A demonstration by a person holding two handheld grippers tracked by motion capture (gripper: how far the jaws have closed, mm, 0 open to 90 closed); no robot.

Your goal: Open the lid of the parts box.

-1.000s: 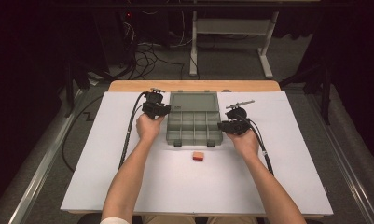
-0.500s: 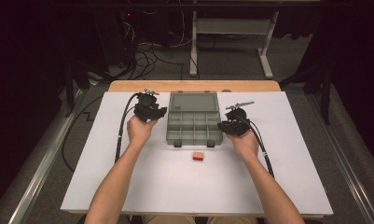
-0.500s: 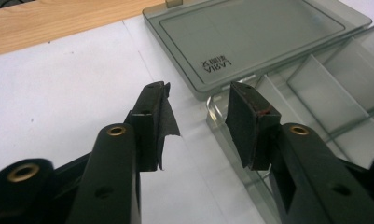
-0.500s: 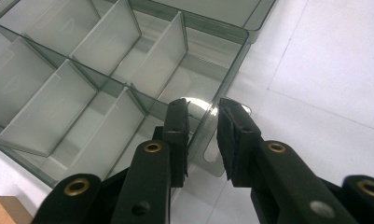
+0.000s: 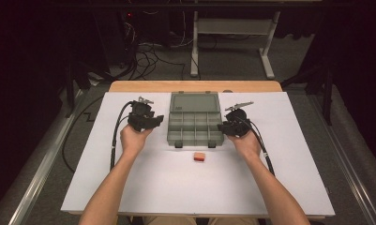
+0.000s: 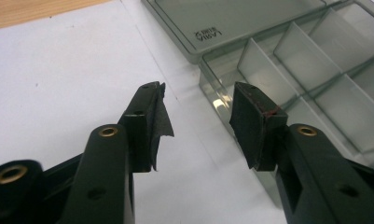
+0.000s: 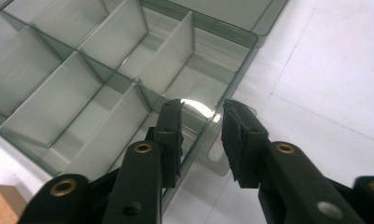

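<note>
Organizer box (image 5: 195,123) lies open mid-table, small orange block (image 5: 199,157) just in front; left gripper (image 5: 154,121) has just been opening, jaws apart and empty beside box's left wall; right gripper (image 7: 201,122), also just opening, straddles right wall (image 7: 231,77) without clamping; risk: box skids if either jaw snags wall.

Orange block (image 5: 199,157) on white table cover (image 5: 176,187), wooden tabletop (image 5: 143,86)

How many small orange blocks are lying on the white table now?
1. The orange block lies on the white table, just in front of the open compartment box. No other is visible.
</note>
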